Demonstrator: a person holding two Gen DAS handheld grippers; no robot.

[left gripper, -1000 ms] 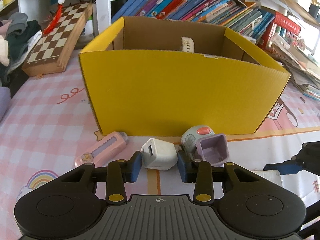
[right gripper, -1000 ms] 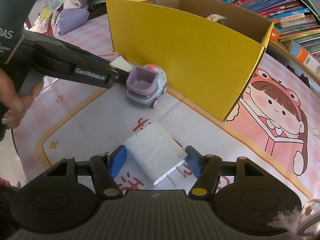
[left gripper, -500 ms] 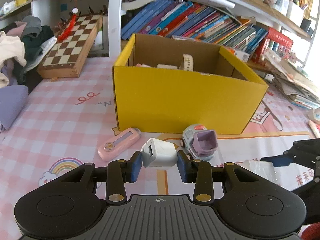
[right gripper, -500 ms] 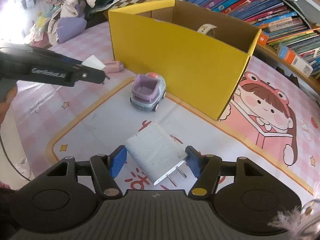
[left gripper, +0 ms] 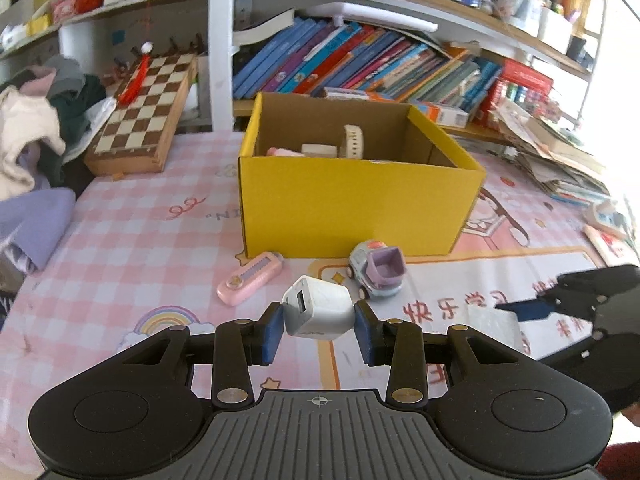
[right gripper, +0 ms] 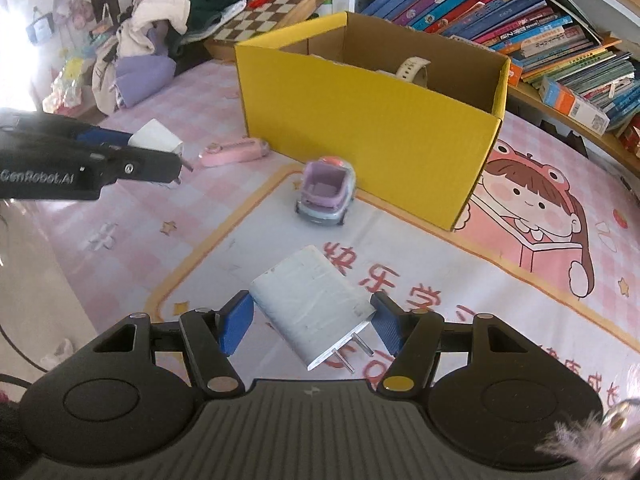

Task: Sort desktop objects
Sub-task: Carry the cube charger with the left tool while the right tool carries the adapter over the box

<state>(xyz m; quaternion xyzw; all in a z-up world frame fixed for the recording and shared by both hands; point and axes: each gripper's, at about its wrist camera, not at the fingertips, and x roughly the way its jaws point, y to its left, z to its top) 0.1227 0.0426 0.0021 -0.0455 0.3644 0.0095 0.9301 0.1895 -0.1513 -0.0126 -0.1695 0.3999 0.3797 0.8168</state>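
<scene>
Between the blue pads of the left gripper (left gripper: 319, 326) sits a small white charger cube (left gripper: 318, 313), its USB socket turned toward the left pad; both pads press against its sides, so the fingers are closed on it and carry it clear of the pink checked tablecloth (left gripper: 120, 248). Seen from the right wrist camera, this gripper reaches in level from the left edge, with the cube poking out past its black fingers. The right gripper (right gripper: 313, 322) has a bigger white plug adapter (right gripper: 310, 310) between its blue pads, lying tilted with its two metal prongs pointing back toward the camera. The right pad touches the adapter's corner, and the left pad is against or just beside its other side; whether it is squeezed tight cannot be told for certain, though it appears held above the cloth. In the left wrist view the right gripper comes in low from the right edge, fingers pointing left, the adapter at their tips. Ahead of both grippers stands the open yellow box (left gripper: 356, 204), with a pale watch (left gripper: 354, 142) and some other small items inside. A toy truck (left gripper: 376, 274) with a purple bed sits on the cloth just in front of the box, and a pink utility knife (left gripper: 250, 278) lies to its left, near the box's front corner.
</scene>
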